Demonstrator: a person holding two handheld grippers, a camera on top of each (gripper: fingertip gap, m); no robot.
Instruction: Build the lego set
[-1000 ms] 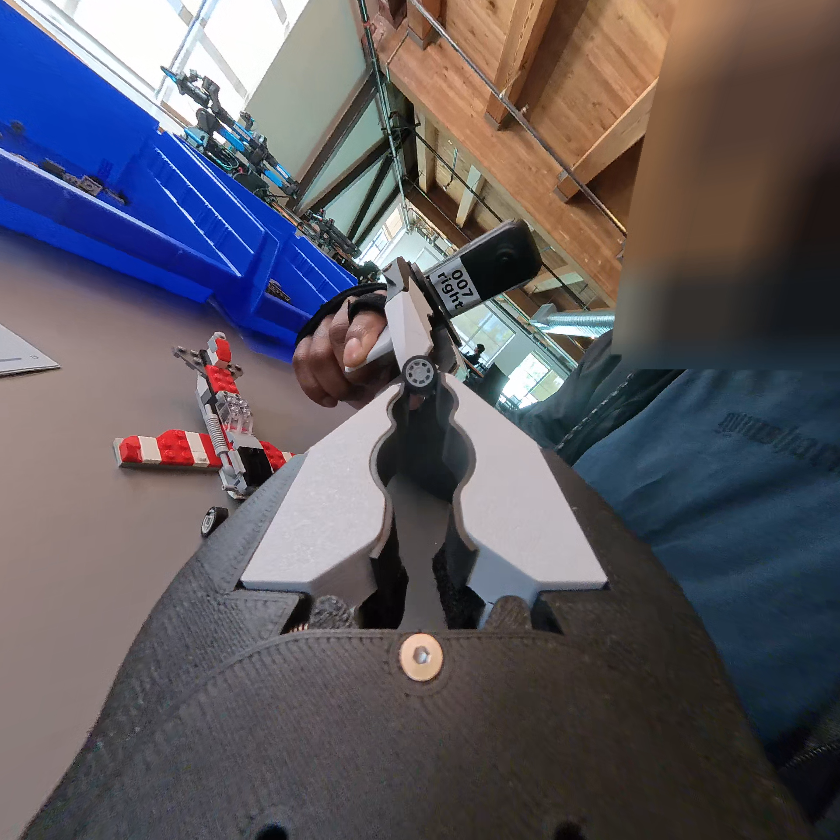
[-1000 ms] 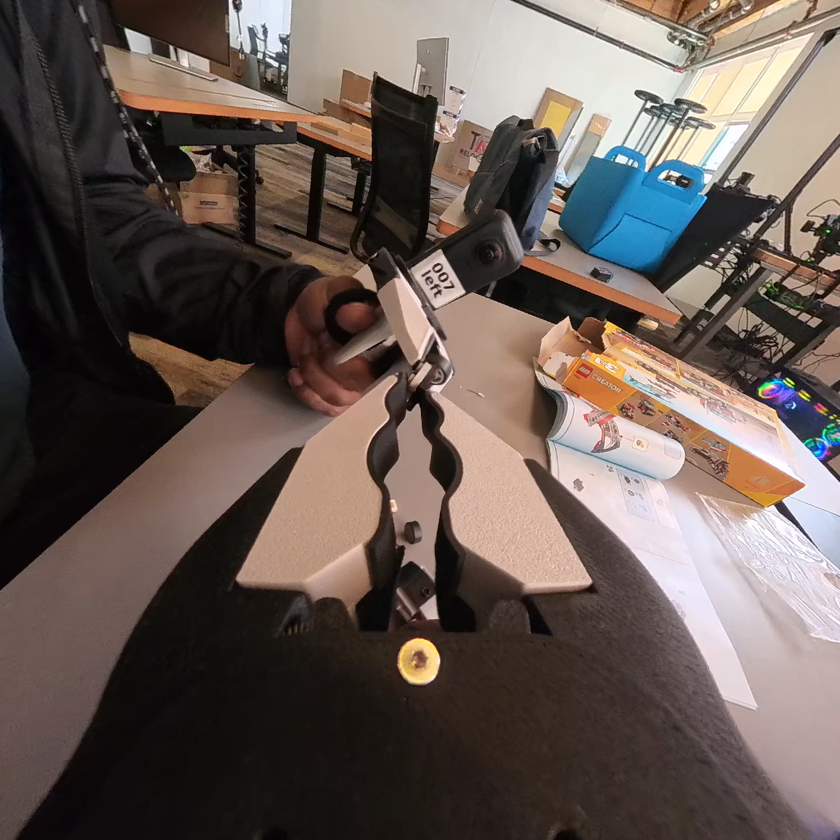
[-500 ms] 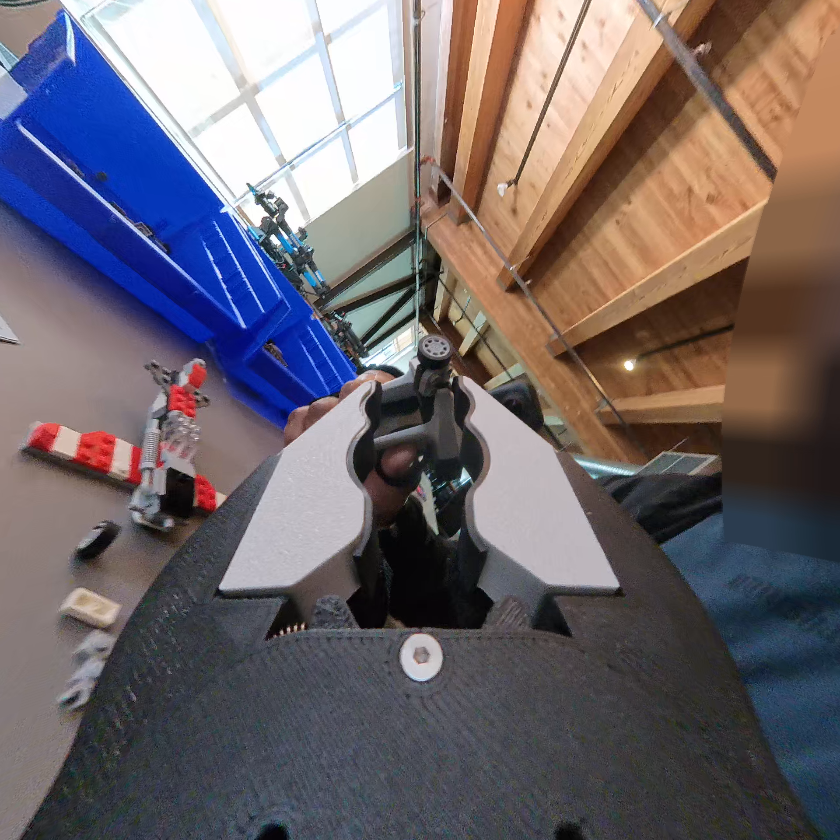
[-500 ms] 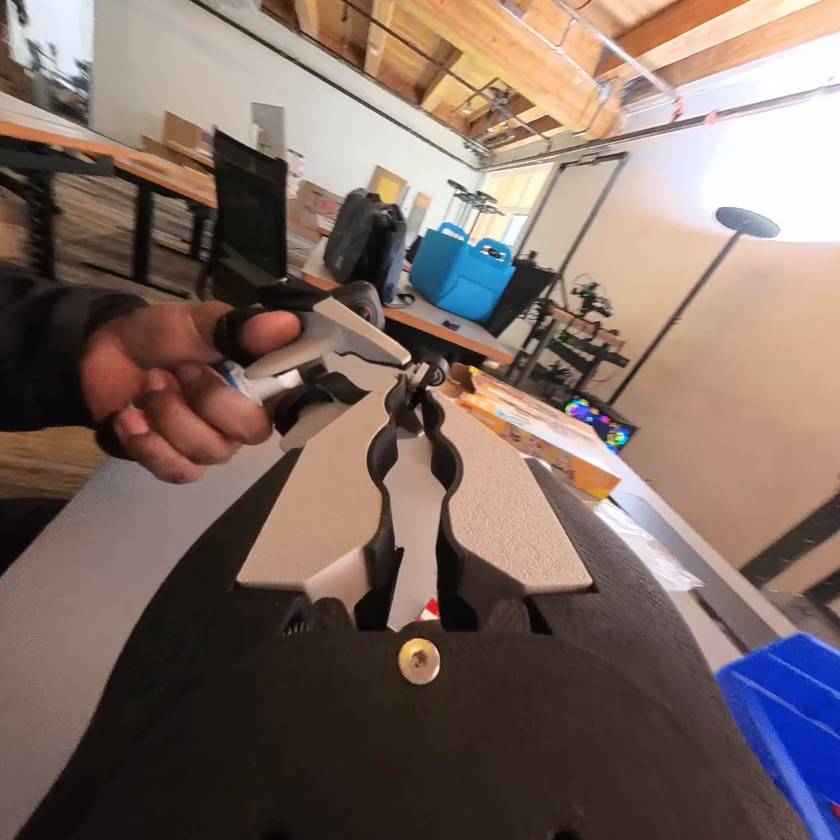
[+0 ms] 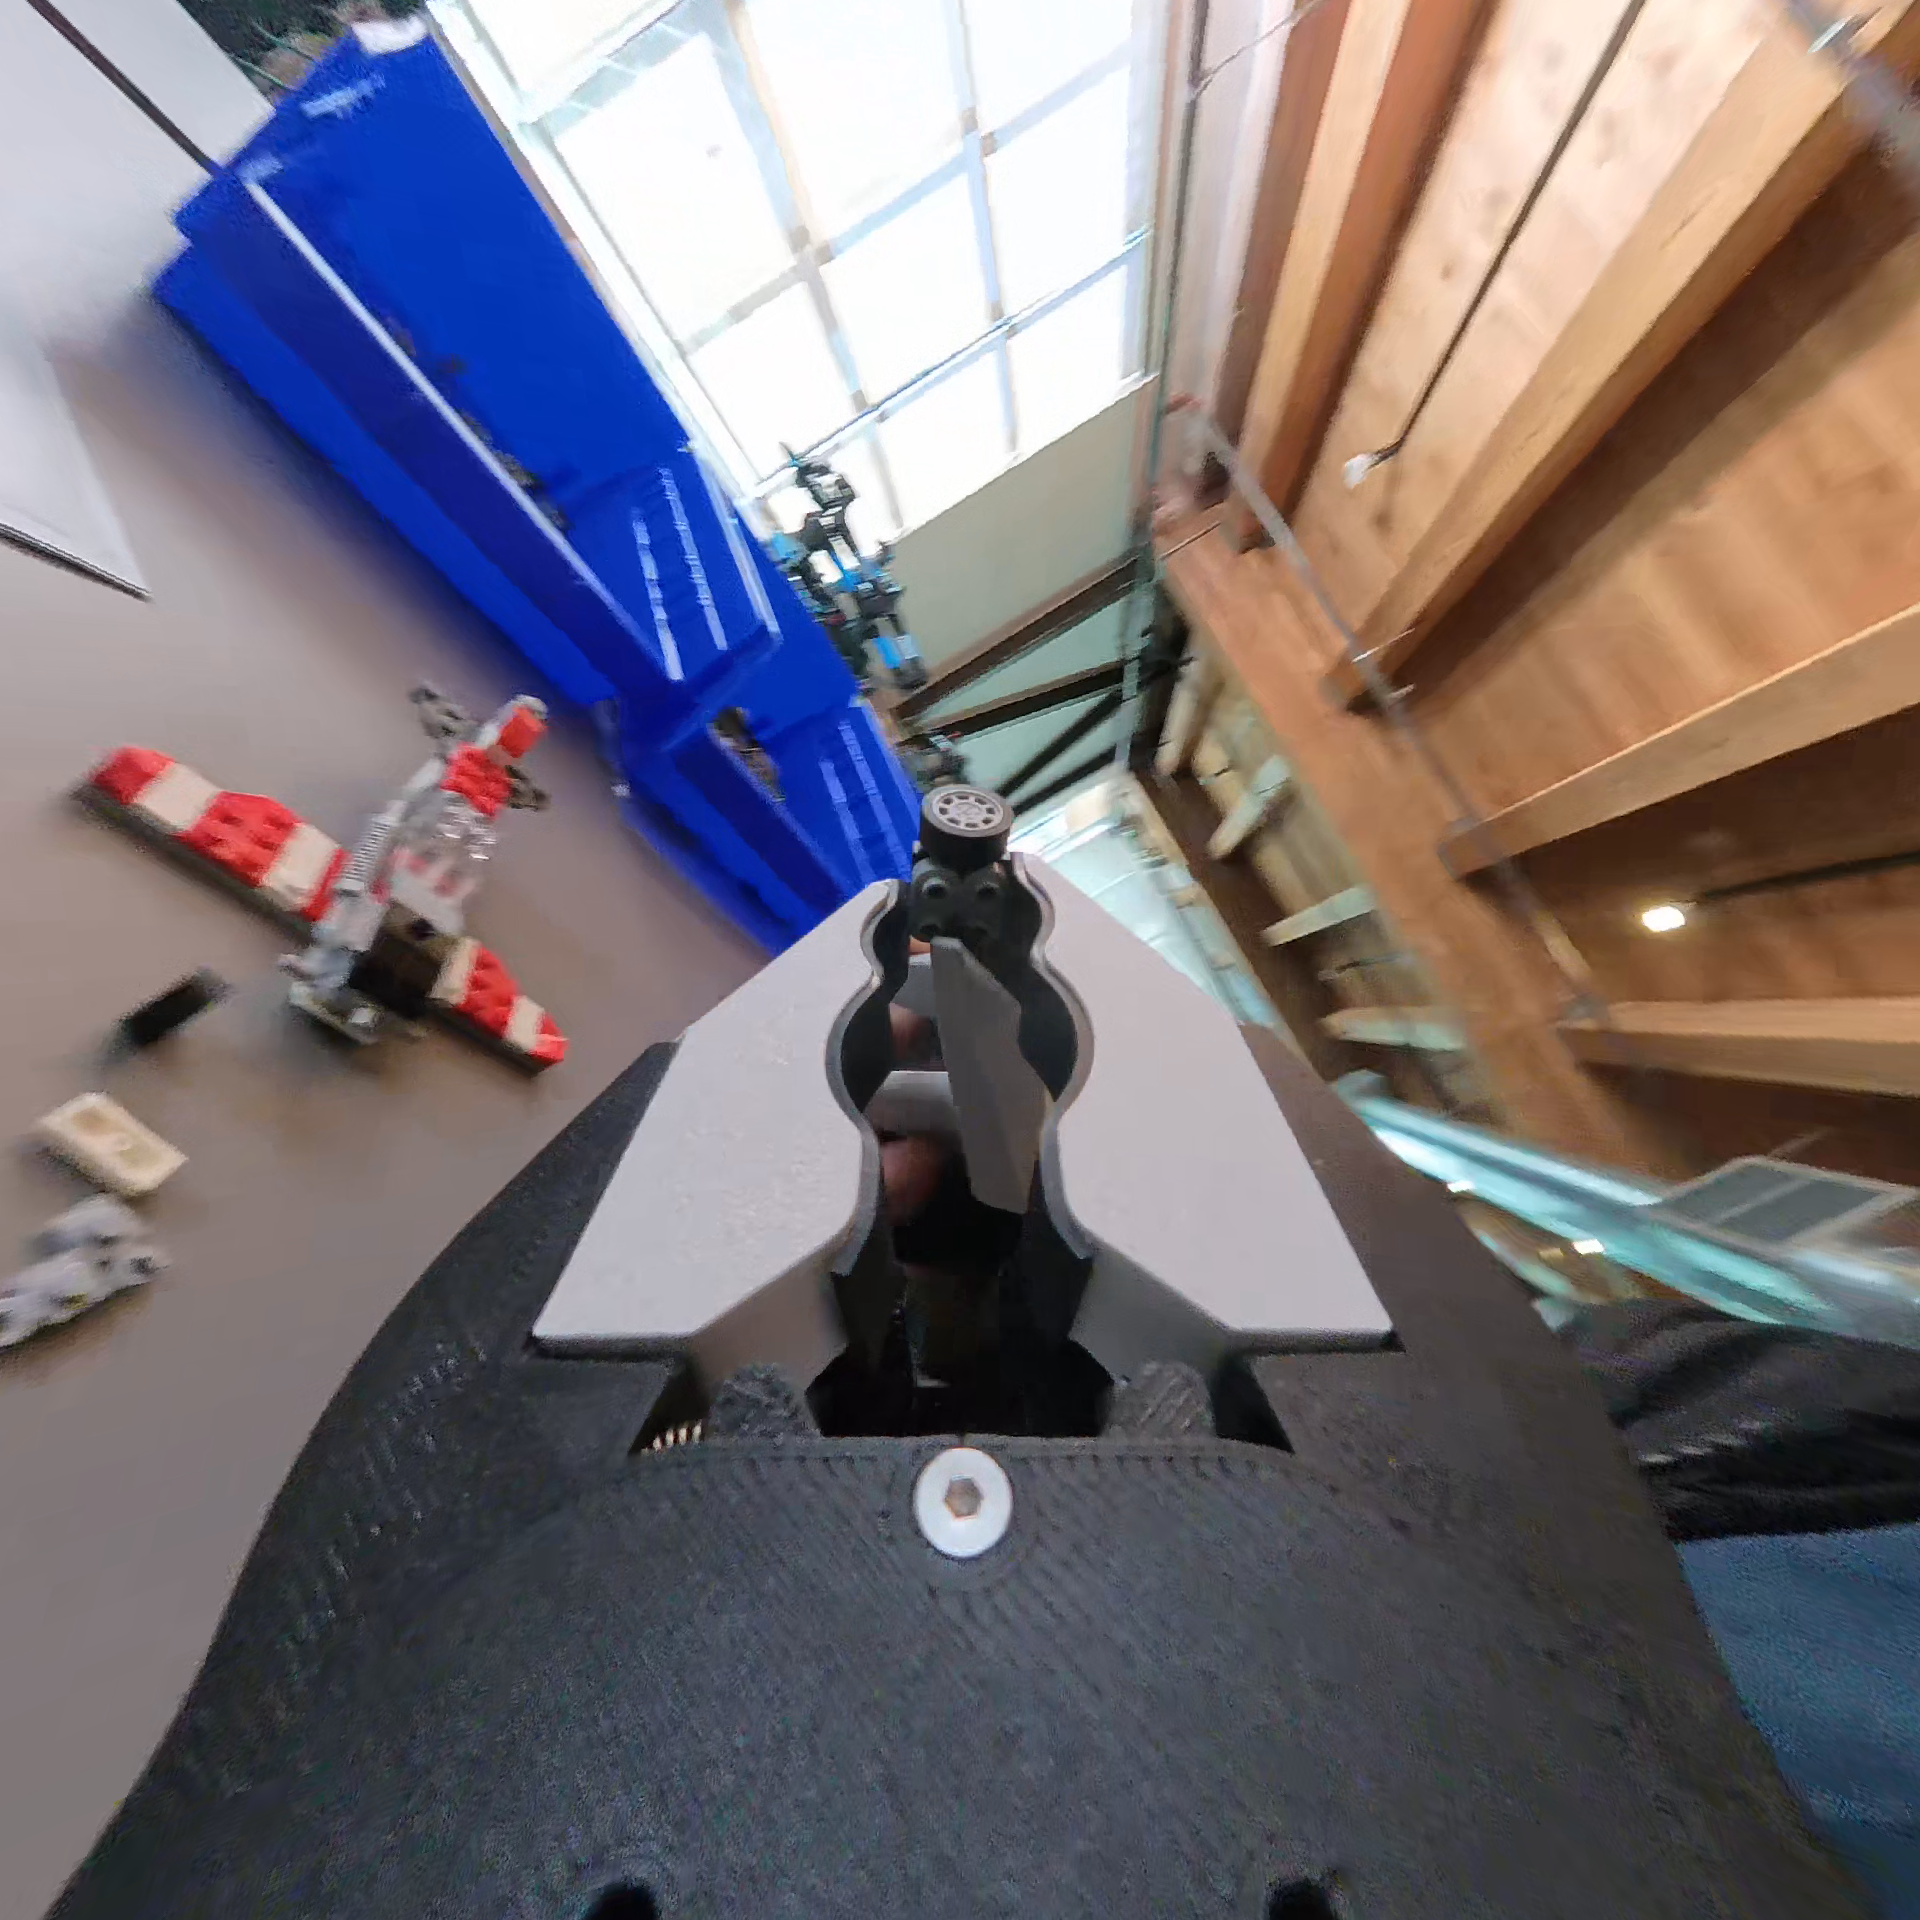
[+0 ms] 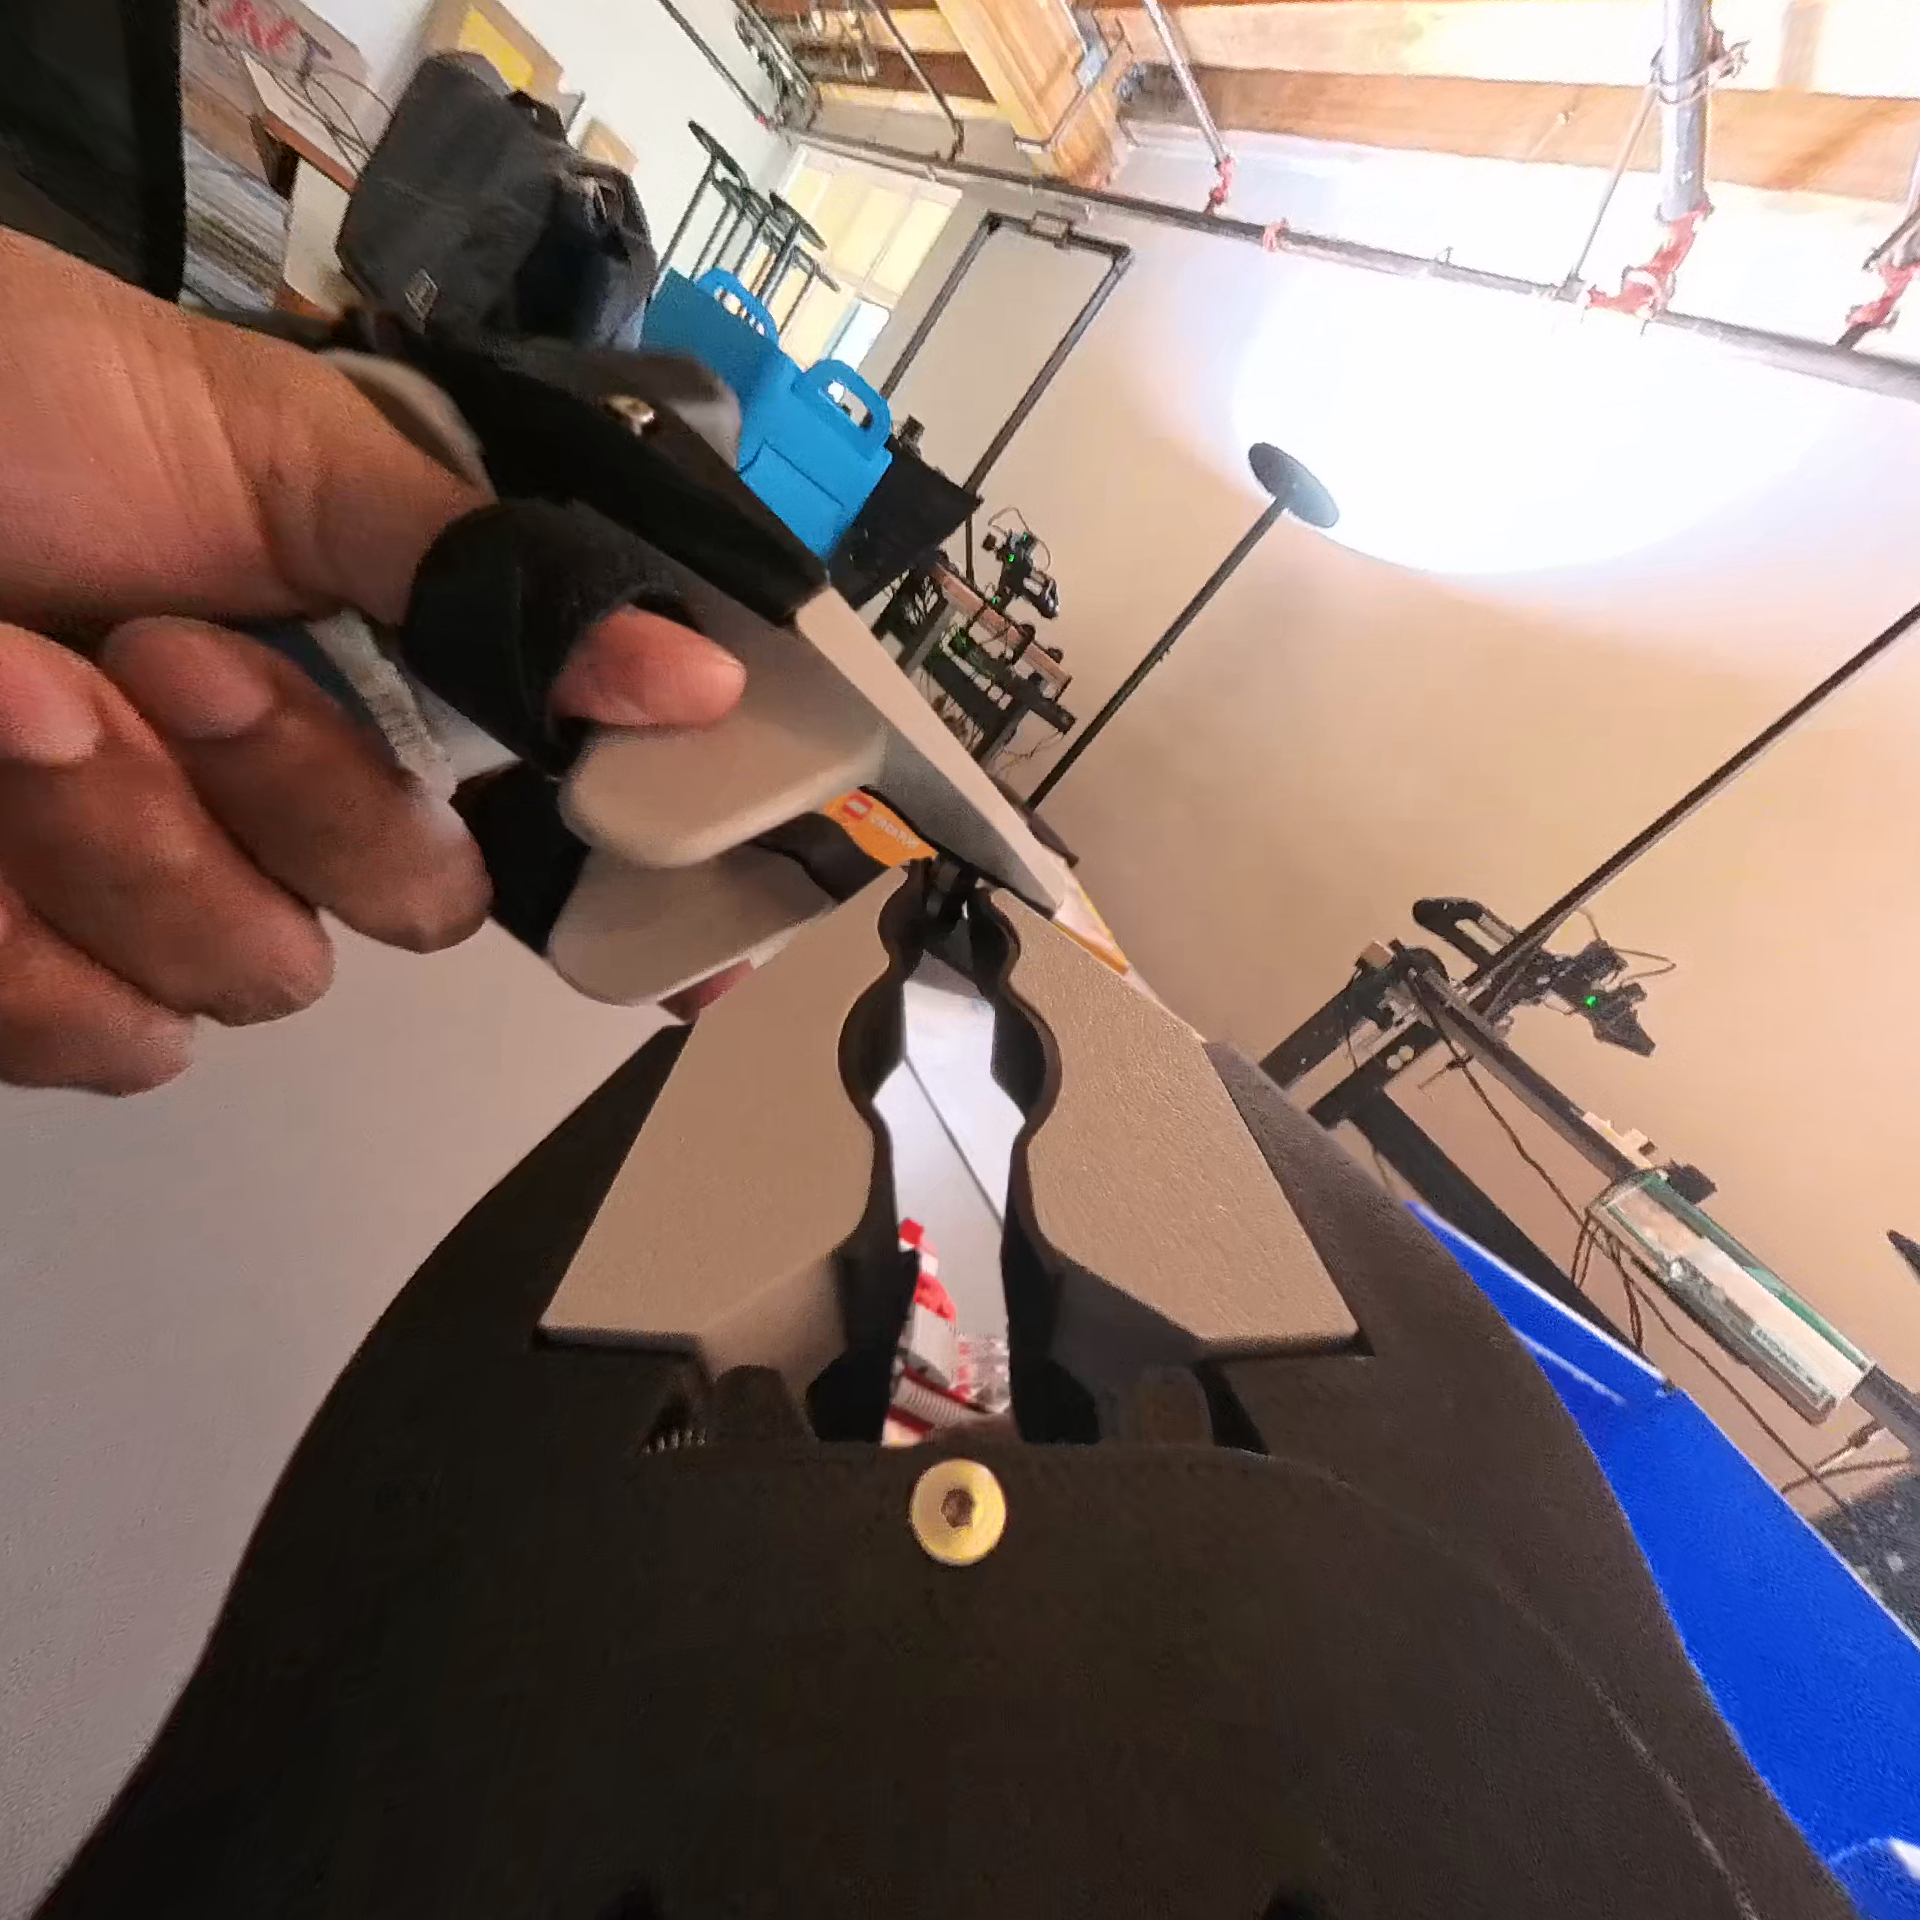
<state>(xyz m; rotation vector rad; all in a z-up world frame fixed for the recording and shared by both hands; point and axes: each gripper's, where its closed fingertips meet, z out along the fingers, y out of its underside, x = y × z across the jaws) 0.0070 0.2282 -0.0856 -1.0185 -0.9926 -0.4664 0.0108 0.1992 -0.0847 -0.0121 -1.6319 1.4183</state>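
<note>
My left gripper (image 5: 958, 896) is shut on a small black wheel piece (image 5: 966, 826) with a grey hub, held up in the air above the table. My right gripper (image 6: 948, 914) meets it tip to tip and is shut on the same small black piece (image 6: 940, 894). One grey finger of the right gripper shows through the left jaws (image 5: 982, 1081). The left gripper and the hand holding it (image 6: 208, 675) fill the upper left of the right wrist view. The red and white lego plane (image 5: 343, 914) lies on the brown table (image 5: 312, 1195); it also shows through the right jaws (image 6: 935, 1320).
Loose parts lie left of the plane: a black tyre (image 5: 171, 1008), a white piece (image 5: 109, 1153), grey pieces (image 5: 73, 1268). Blue bins (image 5: 468, 416) stand behind the plane, with one at the right (image 6: 1714, 1558). An orange lego box (image 6: 873, 821) and a paper sheet (image 5: 52, 499) are on the table.
Both grippers have tilted upward and drawn closer tip to tip, so both views swing toward the ceiling. The wheel piece stays gripped at the tips.
</note>
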